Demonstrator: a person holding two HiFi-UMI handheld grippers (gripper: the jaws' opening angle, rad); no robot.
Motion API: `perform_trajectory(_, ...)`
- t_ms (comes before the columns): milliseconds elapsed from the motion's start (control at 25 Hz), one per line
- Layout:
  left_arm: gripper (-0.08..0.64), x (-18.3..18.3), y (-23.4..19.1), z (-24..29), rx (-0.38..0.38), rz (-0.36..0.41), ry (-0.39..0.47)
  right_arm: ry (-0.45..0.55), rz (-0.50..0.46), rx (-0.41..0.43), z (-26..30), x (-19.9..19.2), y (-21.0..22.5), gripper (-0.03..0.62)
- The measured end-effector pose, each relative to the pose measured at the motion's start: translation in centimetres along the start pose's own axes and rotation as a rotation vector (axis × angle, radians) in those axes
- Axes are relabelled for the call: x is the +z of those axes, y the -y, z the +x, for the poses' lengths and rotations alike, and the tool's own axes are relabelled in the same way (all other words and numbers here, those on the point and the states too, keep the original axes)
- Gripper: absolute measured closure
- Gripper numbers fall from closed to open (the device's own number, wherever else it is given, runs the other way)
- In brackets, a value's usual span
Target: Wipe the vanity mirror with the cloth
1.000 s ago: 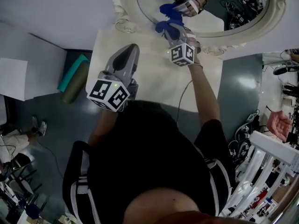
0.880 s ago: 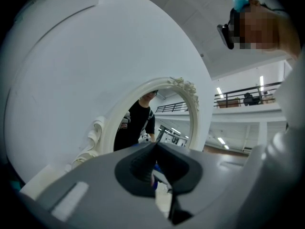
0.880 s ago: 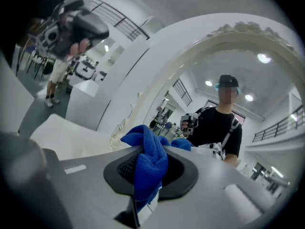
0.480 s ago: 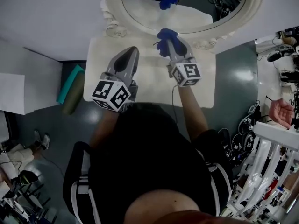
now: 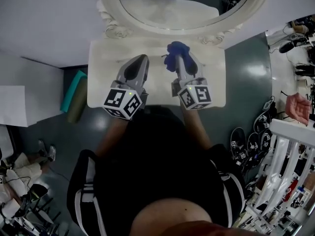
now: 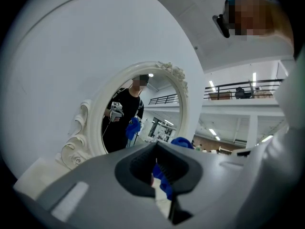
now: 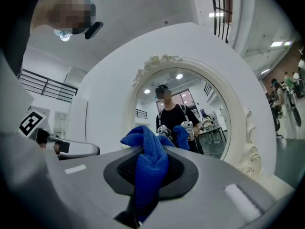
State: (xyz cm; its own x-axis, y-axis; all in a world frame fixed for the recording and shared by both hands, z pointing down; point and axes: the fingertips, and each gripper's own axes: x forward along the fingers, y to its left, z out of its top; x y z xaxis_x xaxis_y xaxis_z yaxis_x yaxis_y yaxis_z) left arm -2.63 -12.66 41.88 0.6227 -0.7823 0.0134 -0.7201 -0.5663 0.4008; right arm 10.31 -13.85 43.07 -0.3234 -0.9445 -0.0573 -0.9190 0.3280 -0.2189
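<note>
Blue cloth (image 5: 177,52); cream mirror frame (image 5: 109,19); white table (image 5: 104,82); black-and-white marker cubes (image 5: 123,103).

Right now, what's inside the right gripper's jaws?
The right gripper pinches the blue cloth between its jaws. A bunch pokes out past the tips. The pinched part is hidden by the jaws.

cloth (image 5: 176,52): blue, bunched, clamped in right tongs (image 7: 148,171) | vanity mirror (image 5: 170,14): oval, ornate white frame, upright
</note>
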Motion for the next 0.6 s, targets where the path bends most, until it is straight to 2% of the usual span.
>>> perform_trajectory(280,0.549,-1.8,0.0,-0.6,0.019,0.014,-0.033,-0.021,0.018,-0.045,-1.9,-0.8,0.3,0.541)
perform_trajectory(600,0.548,-1.7,0.1,-0.3,0.016,0.02,-0.03,-0.024,-0.003,-0.054,-2.5,-1.1,0.1,0.541)
